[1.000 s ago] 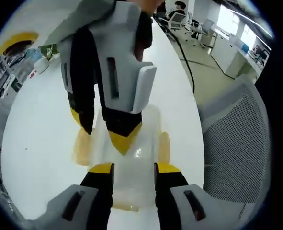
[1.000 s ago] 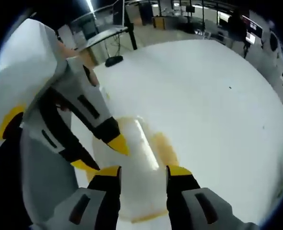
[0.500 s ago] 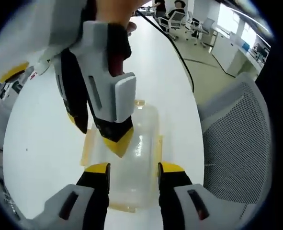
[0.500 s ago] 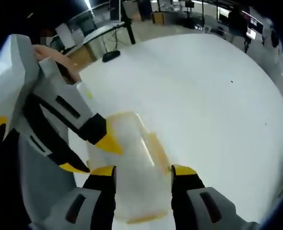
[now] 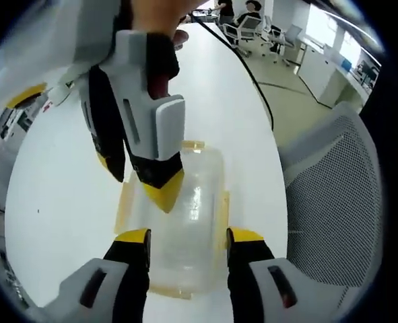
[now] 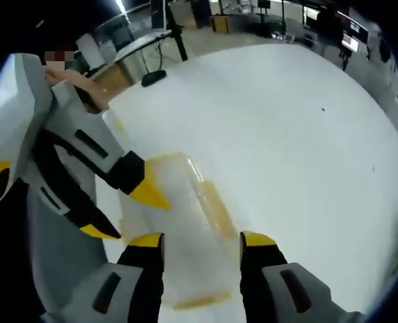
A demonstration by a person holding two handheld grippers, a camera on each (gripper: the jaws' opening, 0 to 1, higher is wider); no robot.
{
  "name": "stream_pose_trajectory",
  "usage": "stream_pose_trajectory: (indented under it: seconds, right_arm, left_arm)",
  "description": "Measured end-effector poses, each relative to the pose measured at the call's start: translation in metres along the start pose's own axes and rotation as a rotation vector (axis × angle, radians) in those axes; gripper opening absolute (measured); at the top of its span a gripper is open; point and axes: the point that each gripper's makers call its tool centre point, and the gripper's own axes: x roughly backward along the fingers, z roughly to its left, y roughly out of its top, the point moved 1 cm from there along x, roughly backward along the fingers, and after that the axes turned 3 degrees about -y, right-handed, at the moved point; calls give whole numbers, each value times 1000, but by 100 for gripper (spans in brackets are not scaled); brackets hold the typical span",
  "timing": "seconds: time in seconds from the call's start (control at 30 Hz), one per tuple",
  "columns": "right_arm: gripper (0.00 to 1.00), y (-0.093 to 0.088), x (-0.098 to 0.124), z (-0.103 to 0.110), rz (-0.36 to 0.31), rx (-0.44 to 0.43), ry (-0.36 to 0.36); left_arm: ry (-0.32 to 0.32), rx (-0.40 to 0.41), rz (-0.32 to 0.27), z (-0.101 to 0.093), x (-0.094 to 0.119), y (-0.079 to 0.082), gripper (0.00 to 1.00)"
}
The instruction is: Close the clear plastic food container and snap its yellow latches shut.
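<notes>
The clear plastic container (image 5: 192,222) lies on the white table (image 5: 57,188) with its lid on top. Yellow latches show on its sides, one at the left (image 5: 126,205) and one at the right (image 5: 223,208). My left gripper (image 5: 190,237) hovers open over its near end, jaws astride it. My right gripper (image 5: 138,185) reaches in from above, open, one yellow tip over the lid. In the right gripper view the container (image 6: 185,229) lies under my right gripper (image 6: 200,240), with a yellow latch (image 6: 215,208) along its side. My left gripper (image 6: 123,214) enters there from the left.
A grey mesh chair back (image 5: 333,202) stands close to the table's right edge. A black cable (image 5: 252,74) runs along the table toward office chairs (image 5: 249,27) and desks behind. In the right gripper view, bare table (image 6: 286,134) stretches away.
Both grippers have drawn back a little from the container, which looks smaller now. The right gripper's tip has shifted slightly left over the lid. My left jaws stand a bit wider.
</notes>
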Motion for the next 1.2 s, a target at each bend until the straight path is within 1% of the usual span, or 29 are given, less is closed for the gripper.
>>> stream_pose_trajectory:
  seconds: [0.2, 0.3, 0.43, 0.5, 0.57, 0.6, 0.73, 0.87, 0.9, 0.97, 1.0, 1.07, 1.1, 1.2]
  right_arm:
    - [44, 4, -1, 2, -7, 16, 22]
    - [44, 6, -4, 3, -4, 28, 32]
    - [44, 8, -6, 3, 14, 58, 53]
    - [44, 7, -6, 4, 28, 58, 68]
    - [44, 8, -8, 3, 27, 71, 79]
    - [44, 8, -8, 4, 29, 76, 88]
    - [44, 8, -12, 7, 44, 88, 130]
    - [46, 10, -18, 9, 68, 127, 178]
    - [46, 9, -20, 8, 87, 143, 186]
    - [46, 10, -21, 9, 100, 140, 213]
    - [45, 10, -22, 9, 115, 145, 233]
    - [43, 10, -22, 6, 133, 143, 246]
    - [42, 10, -22, 5, 141, 150, 251]
    - [39, 10, -22, 4, 158, 133, 267]
  left_arm:
    - [-12, -19, 0, -4, -1, 2, 46]
    - [-6, -24, 6, -3, -2, 2, 46]
    - [-10, -26, 10, -6, -4, 4, 47]
    - [-11, -32, 22, -8, -6, 3, 48]
    - [-3, -40, 32, -8, -7, 2, 49]
    - [2, -50, 35, -8, -7, 2, 49]
    - [8, -51, 39, -8, -7, 2, 49]
    - [30, -87, 62, -9, -9, 1, 50]
    - [42, -97, 70, -9, -10, 0, 49]
    - [72, -63, 72, -7, -11, 1, 48]
    - [77, -67, 75, -7, -12, 2, 48]
    - [111, -90, 88, -2, -11, 1, 45]
    - [112, -60, 85, -5, -12, 1, 45]
    - [138, -78, 87, -4, -14, 2, 47]
